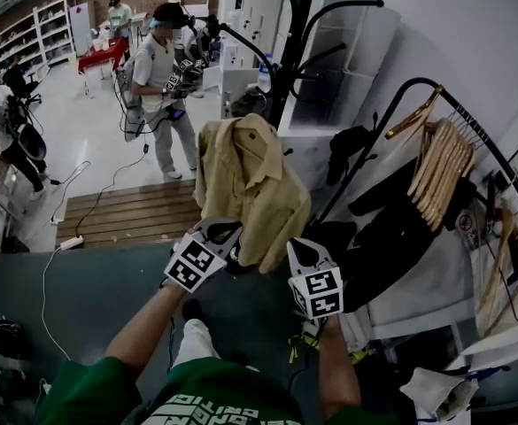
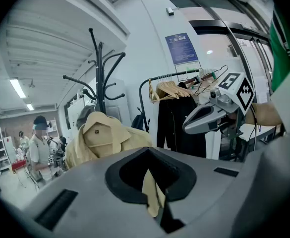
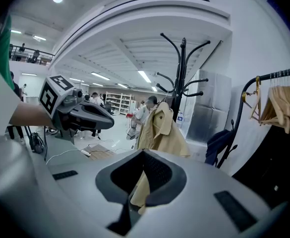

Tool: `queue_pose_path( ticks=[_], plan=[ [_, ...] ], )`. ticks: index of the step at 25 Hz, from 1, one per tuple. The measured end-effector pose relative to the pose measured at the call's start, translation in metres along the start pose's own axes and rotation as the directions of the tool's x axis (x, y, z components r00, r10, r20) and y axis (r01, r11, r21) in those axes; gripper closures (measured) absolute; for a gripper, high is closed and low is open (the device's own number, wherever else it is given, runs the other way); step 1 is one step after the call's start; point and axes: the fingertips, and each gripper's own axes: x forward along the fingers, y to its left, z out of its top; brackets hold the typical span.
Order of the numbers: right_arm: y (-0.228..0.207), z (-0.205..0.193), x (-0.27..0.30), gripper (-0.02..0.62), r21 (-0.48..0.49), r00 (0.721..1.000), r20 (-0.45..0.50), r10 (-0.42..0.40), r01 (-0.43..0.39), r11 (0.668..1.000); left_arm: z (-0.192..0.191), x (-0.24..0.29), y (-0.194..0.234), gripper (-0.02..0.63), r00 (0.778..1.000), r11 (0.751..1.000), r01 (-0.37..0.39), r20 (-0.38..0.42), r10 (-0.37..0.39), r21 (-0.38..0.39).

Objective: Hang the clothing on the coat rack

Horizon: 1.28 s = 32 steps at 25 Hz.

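Tan collared jacket (image 1: pixel 251 180), loose and creased, lower edge clamped in left tongs (image 1: pixel 225 233) and right tongs (image 1: pixel 303 251)

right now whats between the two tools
The lower hem of the tan jacket spans between the left tool and right tool, each shut on it; the head view shows it.

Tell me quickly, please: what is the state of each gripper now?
Left gripper: closed on the lower edge of the beige cloth jacket.
Right gripper: closed on the same jacket's lower edge.
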Motion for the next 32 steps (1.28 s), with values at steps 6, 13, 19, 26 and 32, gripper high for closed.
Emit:
queue_pose_path(
  ticks=[6,13,19,26,32],
  plan=[
    [0.013,-0.009,-0.012,0.588,-0.007,1.000,-0.008,0.025,-0.025,1.000,-0.004,-0.009,-0.016,0.601,1.000,1.000,-0.005,-0.004,0.005,-0.011],
    [0.020,-0.015,-0.021,0.588,-0.012,0.999,-0.013,0.036,-0.036,0.999,-0.008,-0.016,-0.026,0.601,1.000,1.000,-0.011,-0.010,0.011,-0.022],
    [0.024,-0.019,-0.027,0.588,-0.017,0.999,-0.011,0.045,-0.045,0.999,-0.009,-0.020,-0.031,0.601,1.000,1.000,-0.015,-0.011,0.015,-0.021],
    [0.021,-0.021,-0.030,0.588,-0.030,0.999,-0.008,0.047,-0.047,0.998,-0.006,-0.018,-0.035,0.601,1.000,1.000,-0.018,-0.011,0.018,-0.018],
    [0.018,-0.024,-0.034,0.588,-0.031,0.999,-0.006,0.048,-0.048,0.998,-0.005,-0.017,-0.039,0.601,1.000,1.000,-0.022,-0.010,0.022,-0.020]
  ],
)
